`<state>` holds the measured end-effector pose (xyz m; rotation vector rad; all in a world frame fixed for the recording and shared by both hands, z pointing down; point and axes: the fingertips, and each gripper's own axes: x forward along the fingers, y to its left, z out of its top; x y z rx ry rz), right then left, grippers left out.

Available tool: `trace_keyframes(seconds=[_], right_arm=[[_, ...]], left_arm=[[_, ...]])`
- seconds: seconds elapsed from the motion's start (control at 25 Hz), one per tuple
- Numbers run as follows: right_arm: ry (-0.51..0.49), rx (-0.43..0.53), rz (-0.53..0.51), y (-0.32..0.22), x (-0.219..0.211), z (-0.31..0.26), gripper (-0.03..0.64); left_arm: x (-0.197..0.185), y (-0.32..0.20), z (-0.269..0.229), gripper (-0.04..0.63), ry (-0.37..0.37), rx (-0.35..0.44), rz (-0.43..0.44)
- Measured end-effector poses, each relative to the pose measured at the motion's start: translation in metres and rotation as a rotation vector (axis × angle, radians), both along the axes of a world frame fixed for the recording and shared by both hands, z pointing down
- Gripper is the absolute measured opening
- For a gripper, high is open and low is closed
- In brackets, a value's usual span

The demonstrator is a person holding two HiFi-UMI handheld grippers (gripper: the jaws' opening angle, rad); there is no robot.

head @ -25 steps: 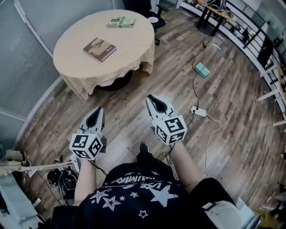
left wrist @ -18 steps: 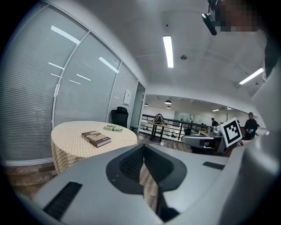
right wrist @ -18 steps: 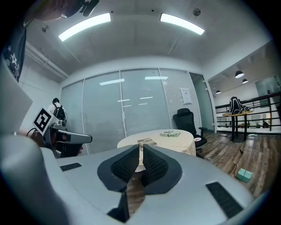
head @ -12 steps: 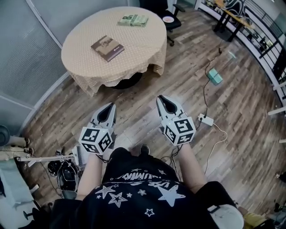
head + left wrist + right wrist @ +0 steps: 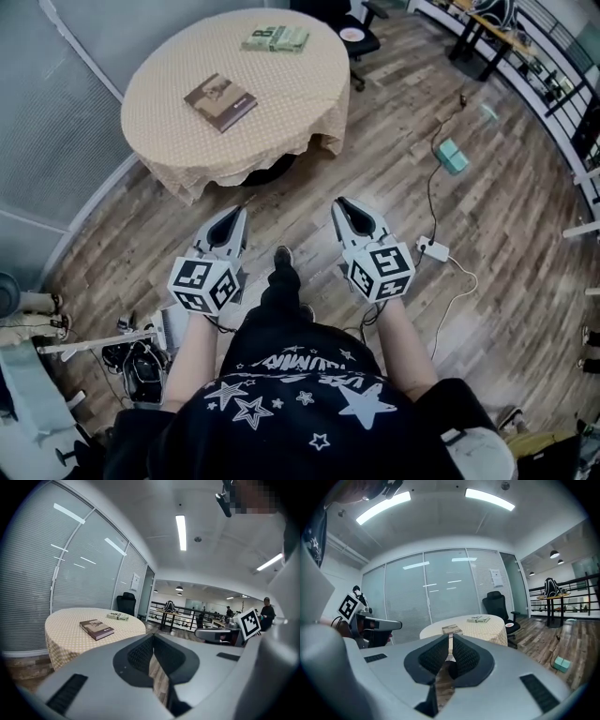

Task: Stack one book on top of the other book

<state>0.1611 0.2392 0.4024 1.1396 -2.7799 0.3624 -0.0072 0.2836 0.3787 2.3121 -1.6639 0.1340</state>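
Observation:
A brown book (image 5: 220,101) lies flat on the round table (image 5: 169,136) with its dotted cloth; it also shows in the left gripper view as the brown book (image 5: 96,628) and in the right gripper view as the brown book (image 5: 452,630). A green book (image 5: 276,38) lies near the table's far edge, also seen as the green book (image 5: 117,616) and the green book (image 5: 478,618). My left gripper (image 5: 231,216) and right gripper (image 5: 345,206) are held side by side over the wooden floor, well short of the table. Both are shut and hold nothing.
A black office chair (image 5: 361,37) stands behind the table. Cables and a white power strip (image 5: 433,249) lie on the floor at the right, with a green box (image 5: 452,155) beyond. Glass walls with blinds (image 5: 56,141) run at the left. Equipment on a stand (image 5: 131,361) sits at lower left.
Both grippers and the person have moved forward toward the table. A foot now shows stepping out between the grippers. The jaws stay shut.

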Motion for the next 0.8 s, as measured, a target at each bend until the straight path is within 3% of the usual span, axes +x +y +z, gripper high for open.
trace_keyframes(seconds=[0.8], right_arm=[[0.039, 0.008, 0.09, -0.198, -0.043, -0.014, 0.04]], left_arm=[[-0.042, -0.213, 0.012, 0.009, 0.056, -0.016, 0.097]])
